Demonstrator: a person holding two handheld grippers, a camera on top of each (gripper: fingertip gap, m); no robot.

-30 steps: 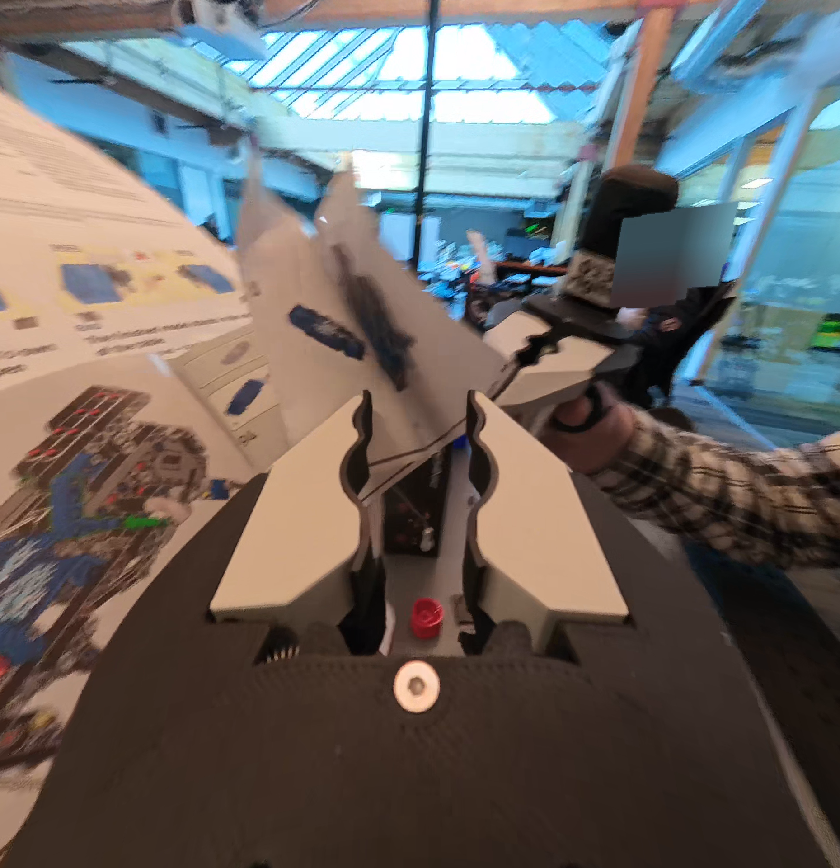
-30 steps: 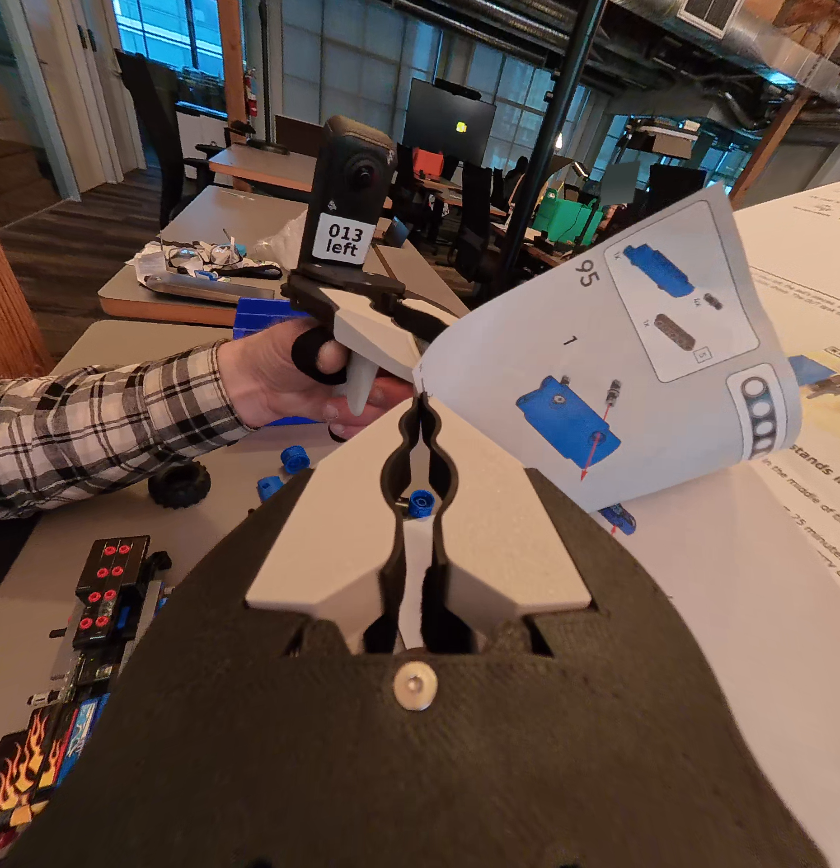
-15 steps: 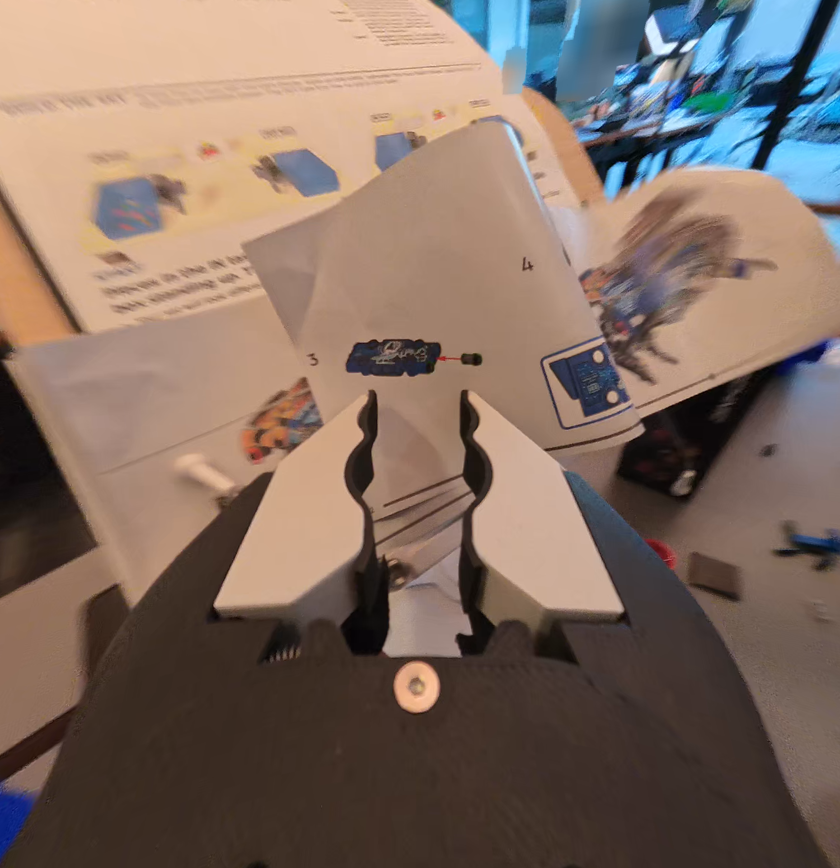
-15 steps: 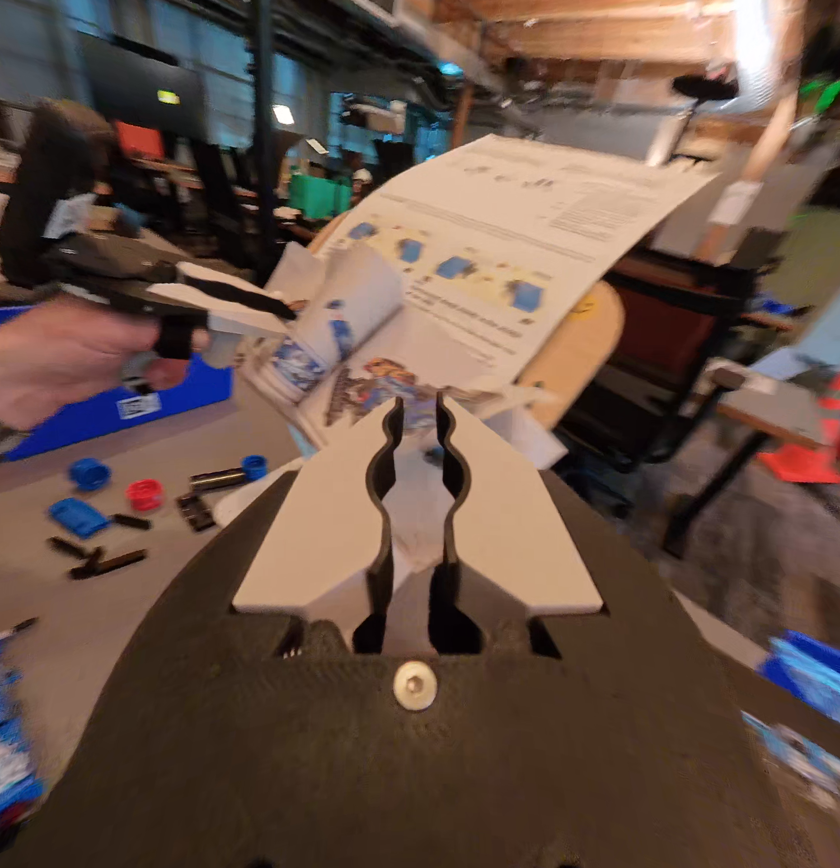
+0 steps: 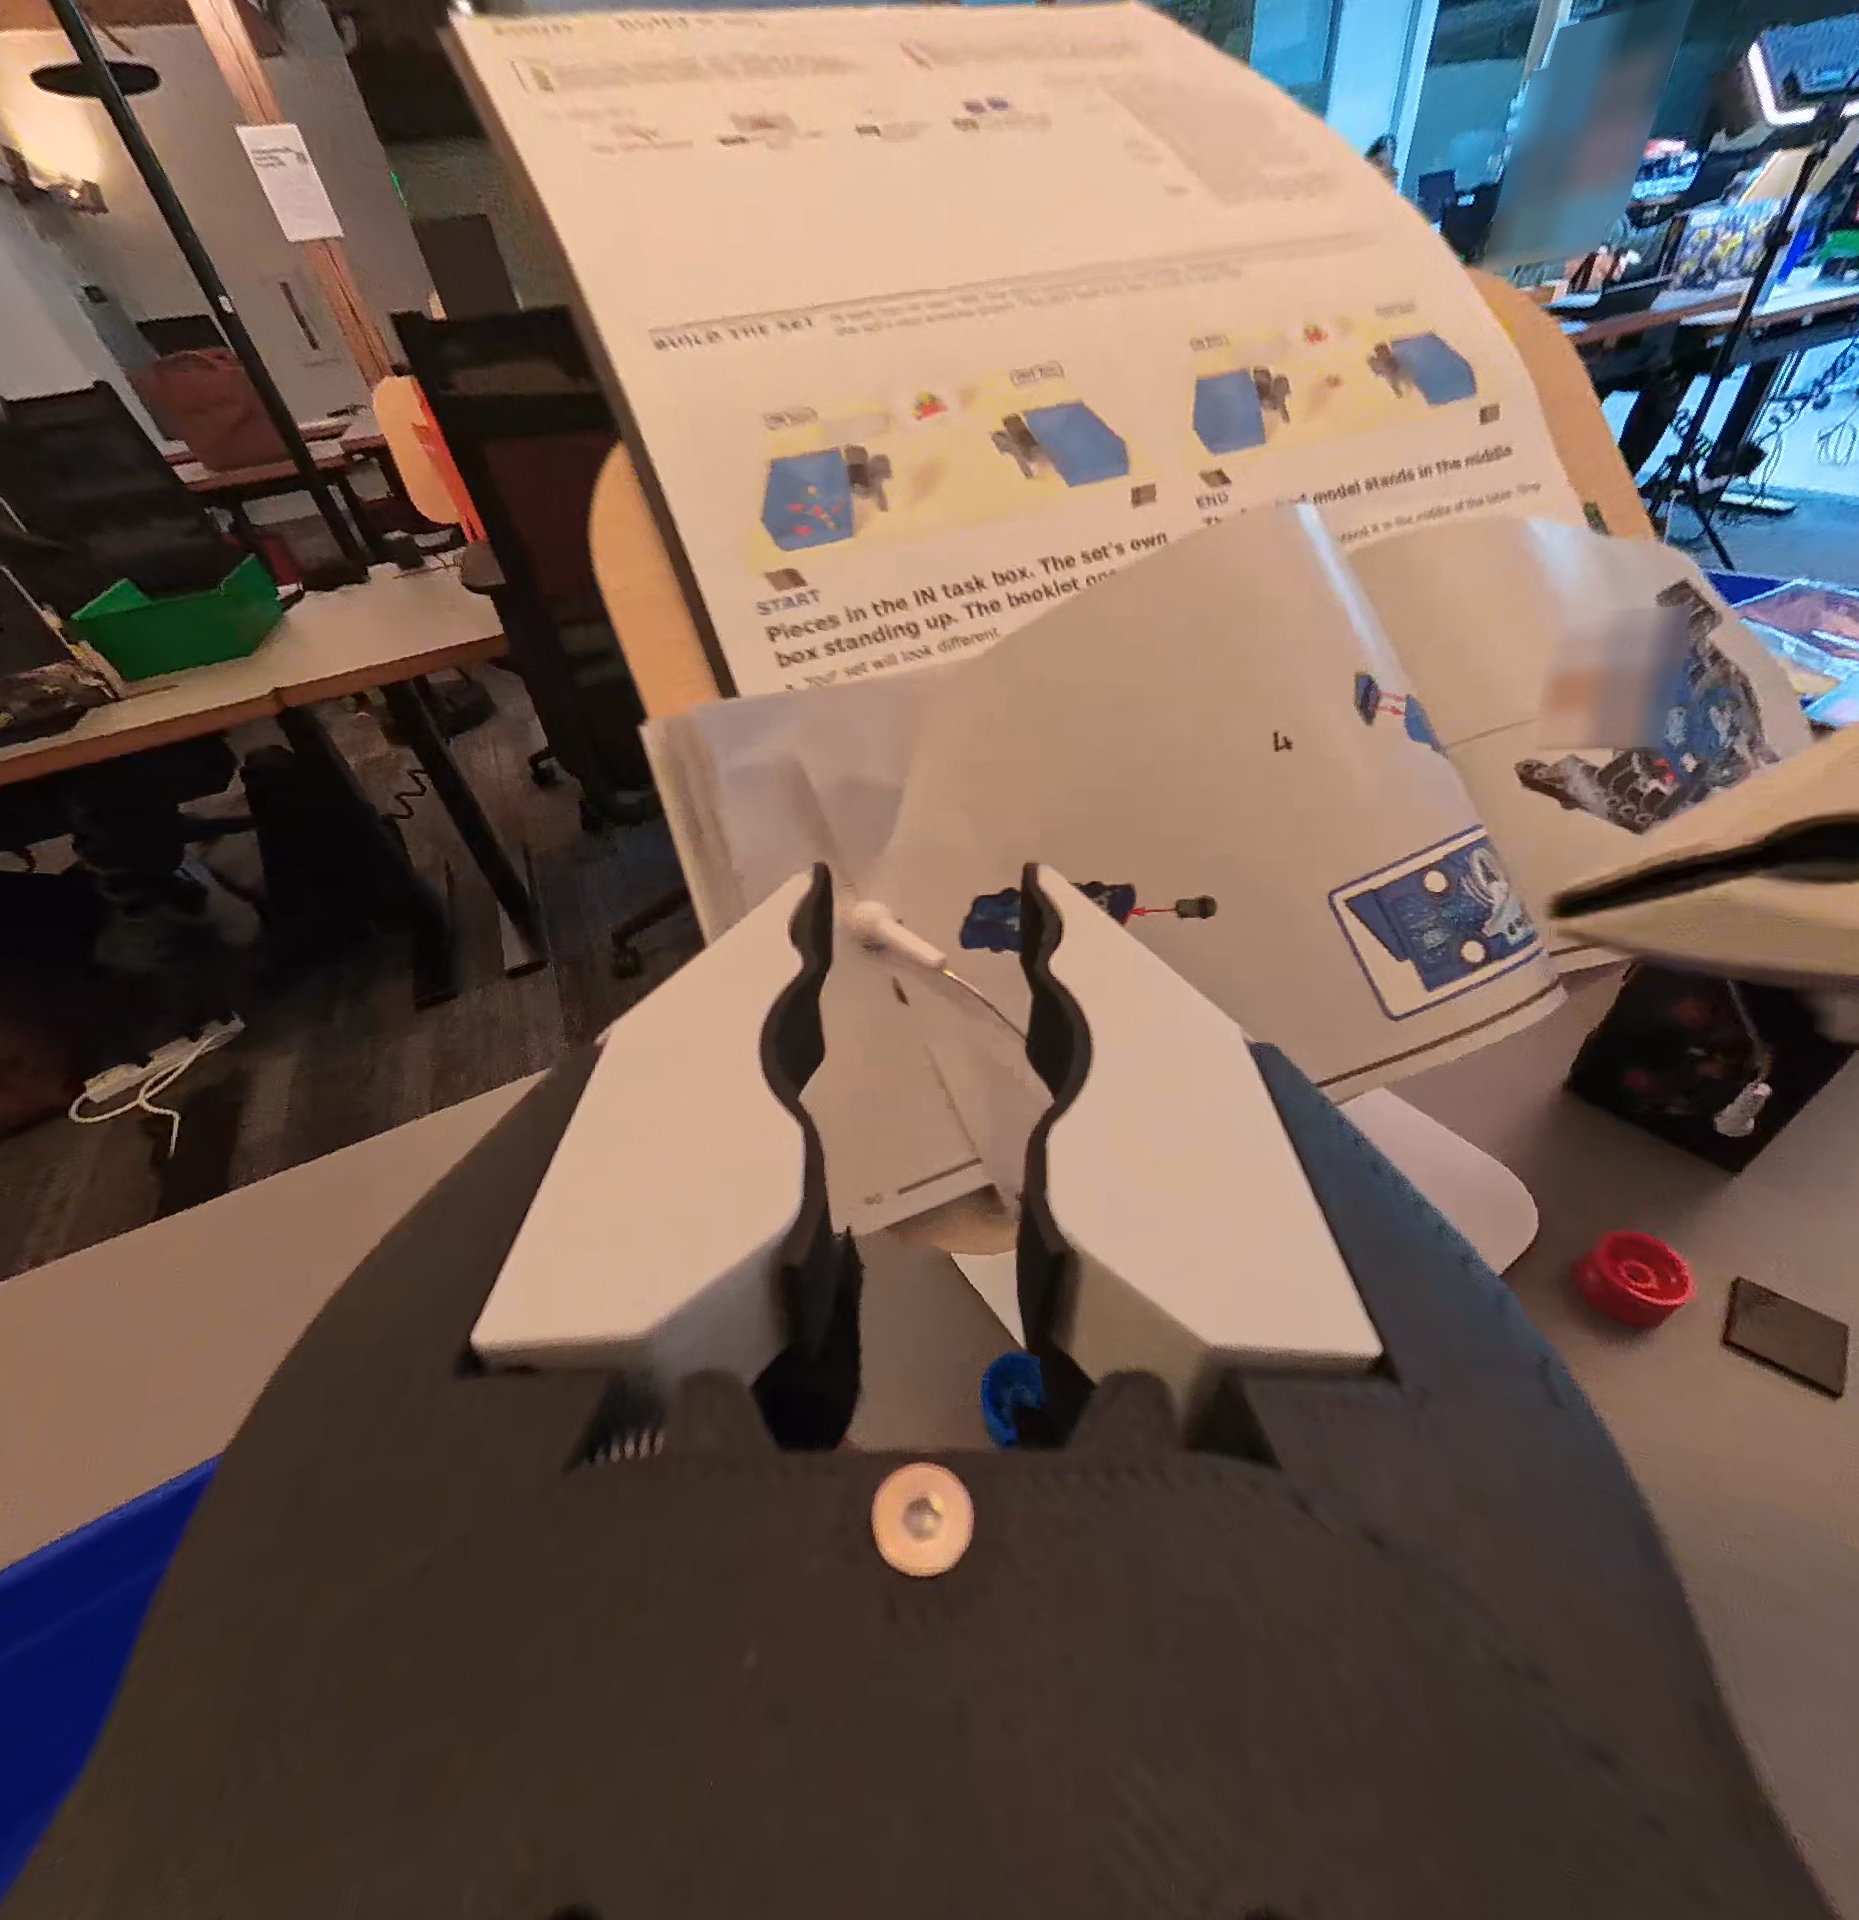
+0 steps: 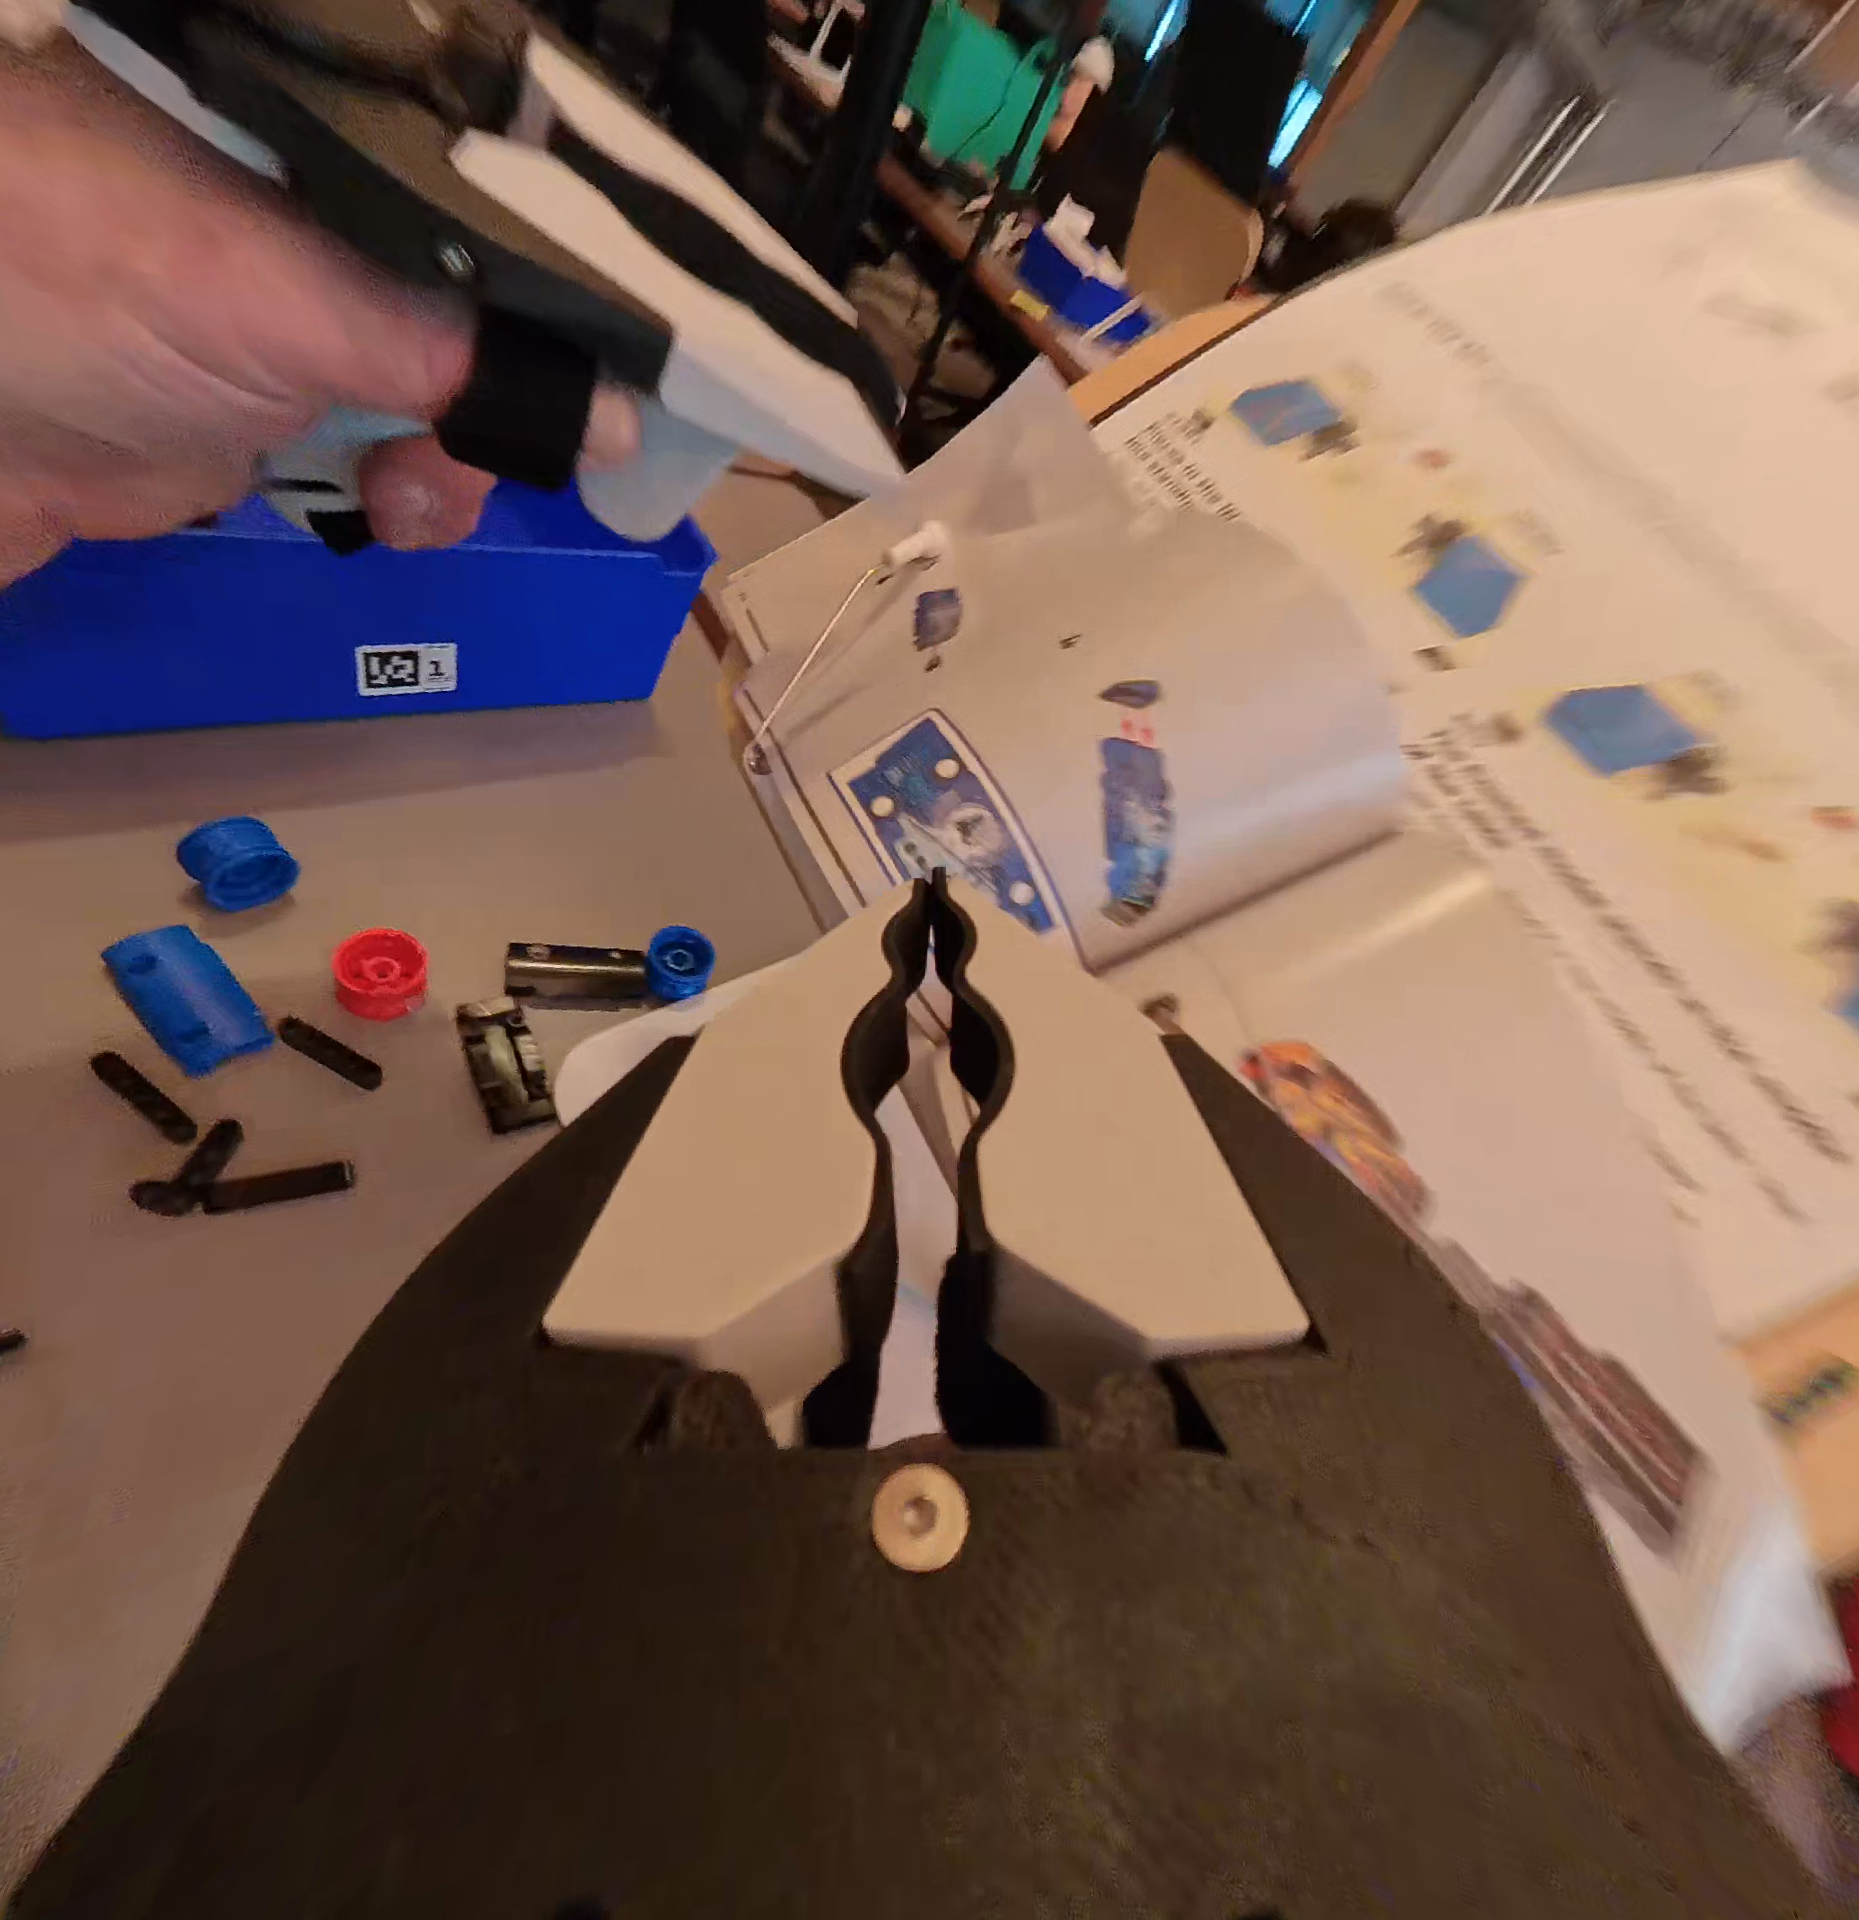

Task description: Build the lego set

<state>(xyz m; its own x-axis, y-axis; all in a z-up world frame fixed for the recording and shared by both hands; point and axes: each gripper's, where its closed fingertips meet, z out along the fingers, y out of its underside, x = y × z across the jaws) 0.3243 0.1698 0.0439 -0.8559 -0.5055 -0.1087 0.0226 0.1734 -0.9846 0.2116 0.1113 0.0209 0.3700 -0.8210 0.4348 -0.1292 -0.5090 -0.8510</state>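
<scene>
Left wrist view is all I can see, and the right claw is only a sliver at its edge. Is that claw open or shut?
Observer: Shut. The right wrist view shows the right claw with its tips together at the lower edge of the open booklet. I cannot tell whether it pinches the paper.
Operator: Any blue parts on the table that I'm missing?
Observer: Yes, a blue curved panel lies just left of the red wheel hub.
Operator: What's beyond those?
Observer: A blue bin stands farther back on the table.
</scene>
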